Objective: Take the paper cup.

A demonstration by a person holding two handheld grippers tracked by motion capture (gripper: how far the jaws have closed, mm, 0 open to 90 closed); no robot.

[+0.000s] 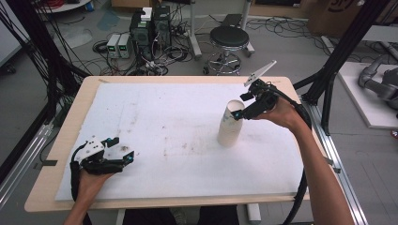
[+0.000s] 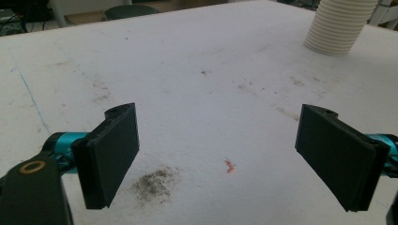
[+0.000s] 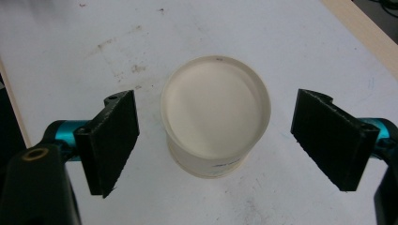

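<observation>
The cup stack [image 1: 231,124] stood upside down on the bench [image 1: 155,131], right of centre. The right tool [image 1: 241,108] hung above it, jaws spread either side of the top cup, aligned for a grasp. The left tool [image 1: 123,149] rested spread, well apart, holding nothing.

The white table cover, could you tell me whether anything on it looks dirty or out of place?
The white foam table cover has grey smudges, the darkest a sooty patch, beside a small pink scrap. The stack of upside-down cream paper cups stands upright and looks intact.
</observation>
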